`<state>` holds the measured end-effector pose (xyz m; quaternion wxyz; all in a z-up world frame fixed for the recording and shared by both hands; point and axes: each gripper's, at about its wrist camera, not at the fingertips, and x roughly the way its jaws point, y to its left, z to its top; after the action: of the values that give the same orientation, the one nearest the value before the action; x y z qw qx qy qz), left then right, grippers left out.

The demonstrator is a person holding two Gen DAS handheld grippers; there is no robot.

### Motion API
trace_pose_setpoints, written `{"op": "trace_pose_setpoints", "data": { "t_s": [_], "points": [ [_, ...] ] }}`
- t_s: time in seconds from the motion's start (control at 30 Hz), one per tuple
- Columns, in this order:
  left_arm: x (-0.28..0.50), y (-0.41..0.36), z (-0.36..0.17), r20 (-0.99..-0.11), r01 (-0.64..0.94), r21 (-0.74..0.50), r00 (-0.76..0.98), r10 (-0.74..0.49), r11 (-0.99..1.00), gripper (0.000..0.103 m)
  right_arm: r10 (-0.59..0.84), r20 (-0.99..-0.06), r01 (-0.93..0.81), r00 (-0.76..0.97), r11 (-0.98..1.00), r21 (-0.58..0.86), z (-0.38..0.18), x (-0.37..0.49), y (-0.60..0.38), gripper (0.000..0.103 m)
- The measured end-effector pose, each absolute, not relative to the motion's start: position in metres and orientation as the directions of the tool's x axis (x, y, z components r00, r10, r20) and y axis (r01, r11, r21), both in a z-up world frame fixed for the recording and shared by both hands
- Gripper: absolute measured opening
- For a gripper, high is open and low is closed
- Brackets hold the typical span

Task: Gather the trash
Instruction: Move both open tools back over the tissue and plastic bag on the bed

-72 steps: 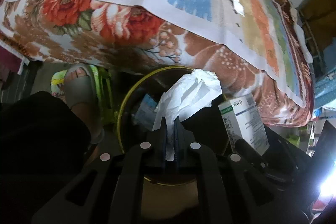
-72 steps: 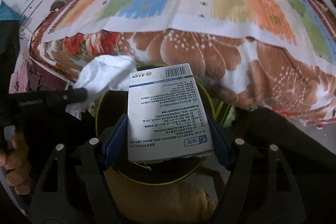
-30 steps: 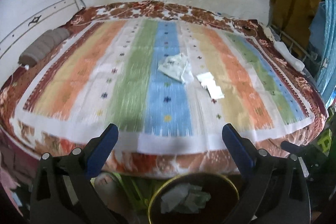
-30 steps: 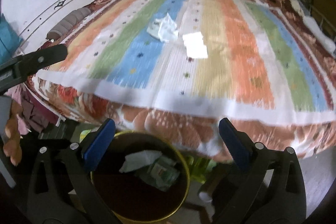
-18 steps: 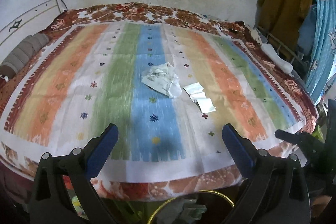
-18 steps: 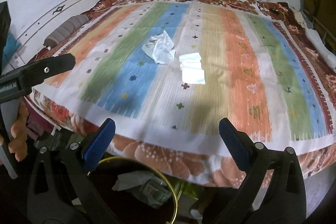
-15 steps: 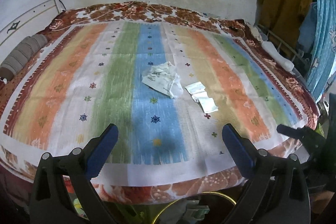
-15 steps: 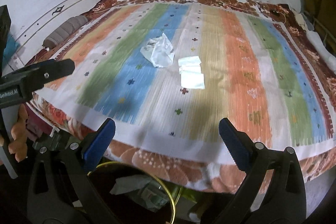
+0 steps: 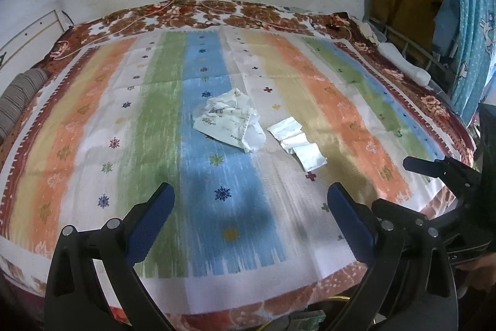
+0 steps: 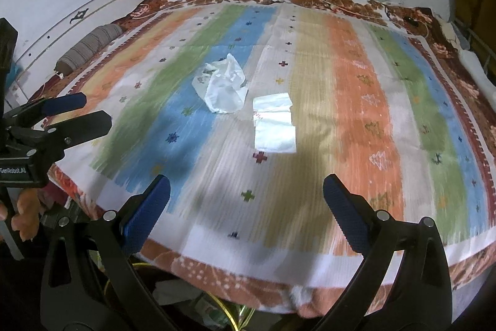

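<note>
One marking can be read: "GenRobot.AI" is printed in white on the black body of the left gripper [image 10: 62, 110], seen at the left edge of the right wrist view. Green print is seen on the crumpled wrapper [image 9: 229, 121] on the bed, but it is too small to be read

Bare striped bedspread [image 9: 229, 207] (only flat cloth) lies before both scraps.

Crumpled white printed plastic wrapper [image 9: 229, 123]: seen lying loosely bunched on the blue stripe of the striped bedspread [image 9: 161, 126]
Flat folded white paper tissue [image 9: 299, 143]: seen lying partly unfolded, just beside the wrapper, on the pale and tan stripes
</note>
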<state>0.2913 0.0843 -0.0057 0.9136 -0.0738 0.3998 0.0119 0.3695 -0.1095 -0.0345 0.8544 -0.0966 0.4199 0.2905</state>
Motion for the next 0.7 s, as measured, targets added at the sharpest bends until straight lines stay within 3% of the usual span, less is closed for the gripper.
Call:
{"op": "trace_pose_setpoints", "data": {
  "t_s": [0.7],
  "points": [
    [0.359,0.103,-0.039,-0.787,-0.087,-0.205,0.607,-0.111,0.975,0.087,0.381,-0.812,-0.544,0.441,0.834,0.096,-0.078,0.431,-0.093,0.092]
  ]
}}
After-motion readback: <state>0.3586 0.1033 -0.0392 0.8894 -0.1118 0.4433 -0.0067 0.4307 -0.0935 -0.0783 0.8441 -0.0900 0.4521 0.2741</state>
